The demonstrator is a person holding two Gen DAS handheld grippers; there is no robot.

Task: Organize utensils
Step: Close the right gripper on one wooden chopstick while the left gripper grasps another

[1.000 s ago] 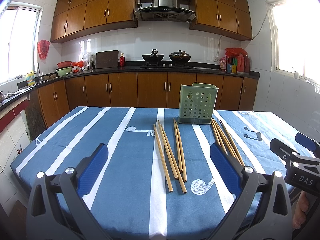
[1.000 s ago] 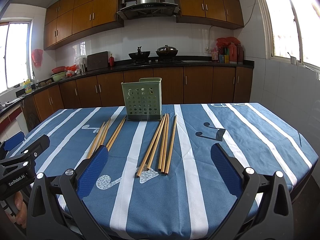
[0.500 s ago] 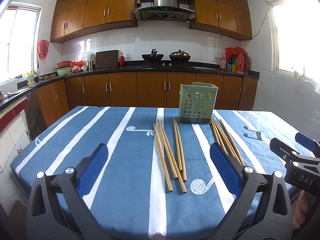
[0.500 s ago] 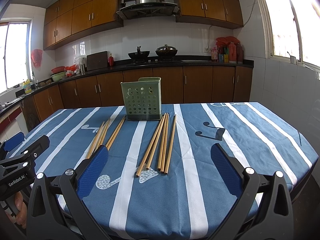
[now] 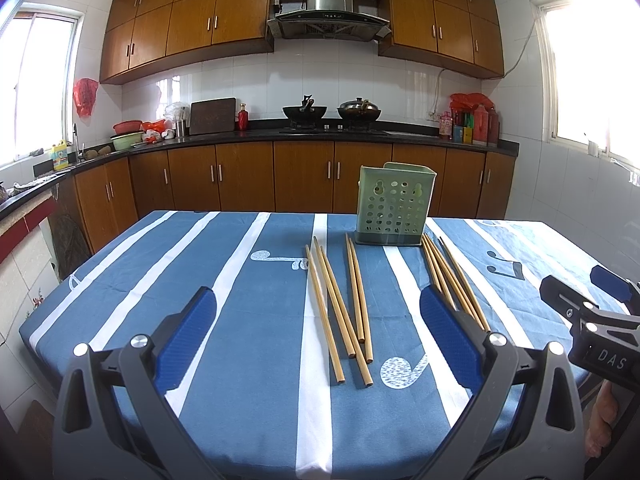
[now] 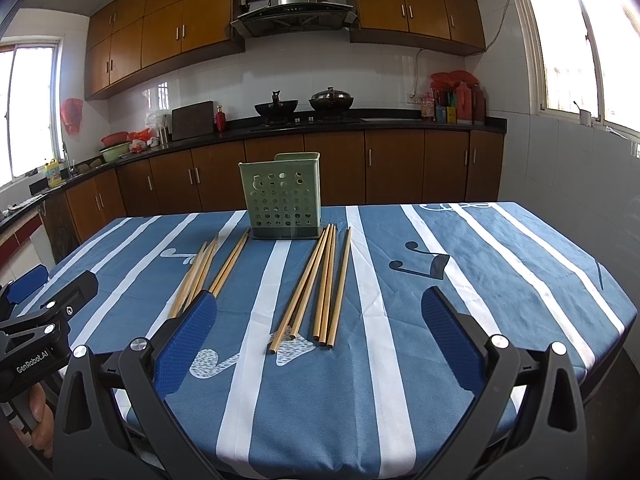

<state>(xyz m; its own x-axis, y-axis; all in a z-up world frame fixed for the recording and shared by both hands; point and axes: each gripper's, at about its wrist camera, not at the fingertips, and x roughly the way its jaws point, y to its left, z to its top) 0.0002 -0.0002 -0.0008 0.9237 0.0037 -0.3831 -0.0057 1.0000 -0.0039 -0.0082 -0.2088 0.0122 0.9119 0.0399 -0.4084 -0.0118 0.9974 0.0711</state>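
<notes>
Plainly, both sets of jaws stood wide apart and held nothing. The left gripper [image 5: 318,336] hung over the near edge of the table [image 5: 240,420], its blue pads framing the left group of chopsticks [image 5: 340,308]; the right gripper [image 6: 318,336] hung likewise over its own group of chopsticks [image 6: 316,284]. Each gripper showed at the edge of the other's view, well apart from the wood.

As for progress, the work looked barely begun, if begun at all. Every chopstick in sight lay flat on the cloth, in two loose bundles fanning back towards the green perforated holder [image 5: 394,206]. The far tips of both bundles reached up beside the holder's base, one bundle to each side. No stick rose above the holder's rim, so it appeared to contain none, though its inside was hidden. By my judgement all the sticks remained to be picked up and stood inside the holder.

The table wore a blue cloth with white stripes and music-note shapes, smooth apart from faint wrinkles. Beyond it ran a dark counter [image 5: 280,133] over brown cabinets, with a wok [image 5: 304,111] and a lidded pot [image 5: 359,109] on the hob under a steel hood [image 5: 328,8]. White tiles covered the walls, and bright windows stood at both sides.
</notes>
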